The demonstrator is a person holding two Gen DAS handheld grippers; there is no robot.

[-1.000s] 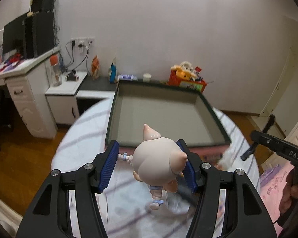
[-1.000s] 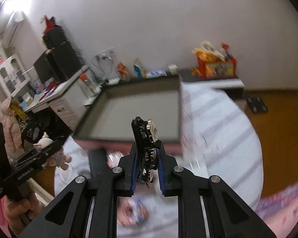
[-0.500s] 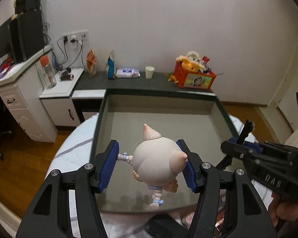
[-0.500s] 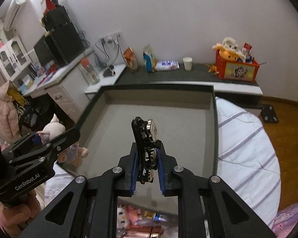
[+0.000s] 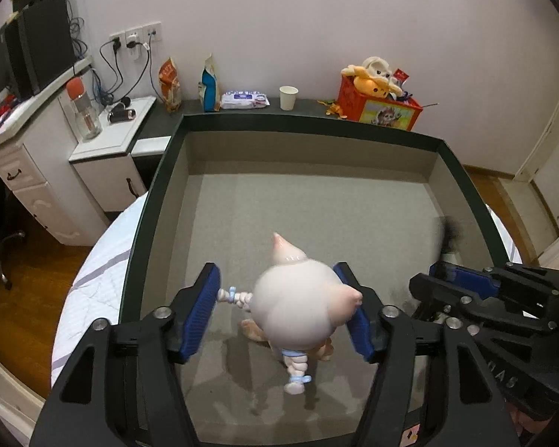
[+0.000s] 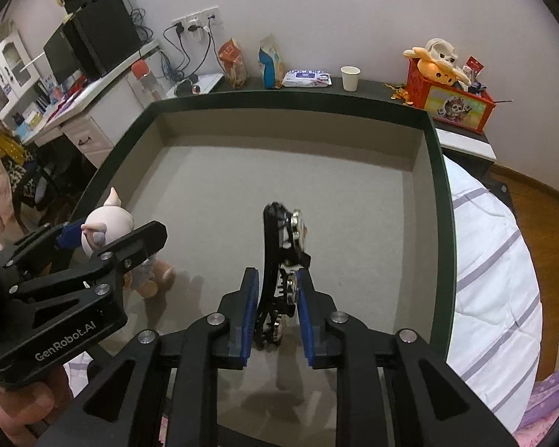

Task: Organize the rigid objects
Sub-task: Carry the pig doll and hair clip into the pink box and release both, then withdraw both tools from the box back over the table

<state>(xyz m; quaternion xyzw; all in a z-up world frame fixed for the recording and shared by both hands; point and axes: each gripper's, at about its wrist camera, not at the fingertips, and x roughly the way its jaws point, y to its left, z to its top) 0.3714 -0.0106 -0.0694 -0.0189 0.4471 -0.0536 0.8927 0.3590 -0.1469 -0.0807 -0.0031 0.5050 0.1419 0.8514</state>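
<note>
We see a pale pink plastic pig figurine point(image 5: 298, 313) with a pointed ear and a beaded blue-tipped tail between the blue pads of our left gripper point(image 5: 279, 313), low over the grey felt floor of a large, shallow, dark-green-rimmed box point(image 5: 156, 201). The left gripper's jaws are opening: clear space shows between the left pad and the pig's body, with only the thin beaded limb reaching toward that pad, and the right pad is just beside the pig's flank, where we cannot tell whether it touches. The figurine is blurred. In the right wrist view its orange feet sit at the box floor near the left wall.

A flat black tool with silver gear-like parts point(image 6: 283, 260) stands upright between the pads of our right gripper point(image 6: 275, 313), near the middle of the box. Those jaws are opening too, and narrow gaps show on both sides of the tool.

The box rests on a white bed cover with lilac stripes point(image 6: 495, 268). Behind it a dark shelf point(image 5: 242, 106) carries a white paper cup point(image 5: 288, 97), a pack of wipes point(image 5: 244, 100), two snack bags and a red crate of plush toys point(image 5: 376, 100). A white desk point(image 5: 29, 156) stands at the left.
</note>
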